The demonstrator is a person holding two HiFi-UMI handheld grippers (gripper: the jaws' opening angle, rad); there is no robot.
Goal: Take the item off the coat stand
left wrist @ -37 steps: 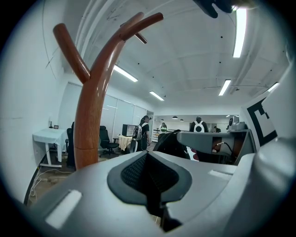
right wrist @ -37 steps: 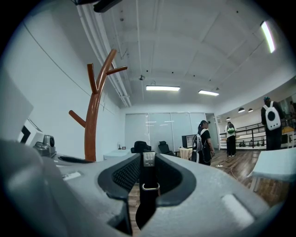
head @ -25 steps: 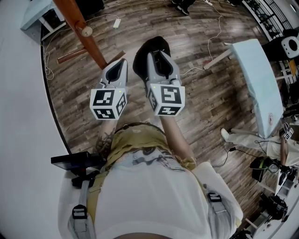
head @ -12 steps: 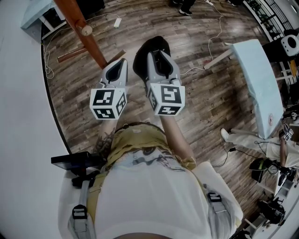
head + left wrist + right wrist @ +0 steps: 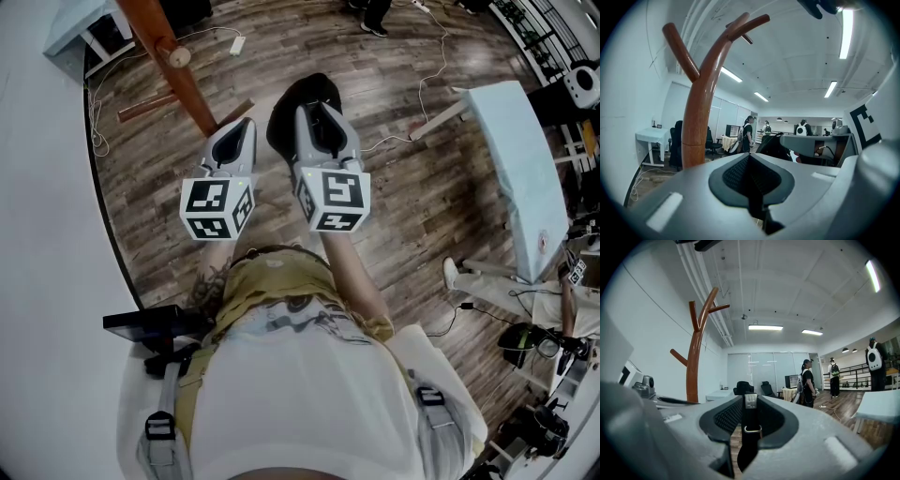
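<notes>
The brown wooden coat stand (image 5: 178,70) rises at the upper left, just beyond my left gripper (image 5: 242,127). It fills the left of the left gripper view as a forked trunk (image 5: 701,103) and stands further off in the right gripper view (image 5: 696,357). A black cap (image 5: 314,89) hangs off the stand, in front of my right gripper (image 5: 317,114). Its black strap with a metal buckle (image 5: 750,427) runs between the pads of the right gripper (image 5: 750,401), which is shut on it. The left gripper (image 5: 750,157) is shut with nothing in it.
A white table (image 5: 511,159) stands to the right, with cables on the wooden floor (image 5: 422,70) beside it. A white wall (image 5: 47,234) curves along the left, with a white desk (image 5: 75,23) behind the stand. Several people stand far down the room (image 5: 807,380).
</notes>
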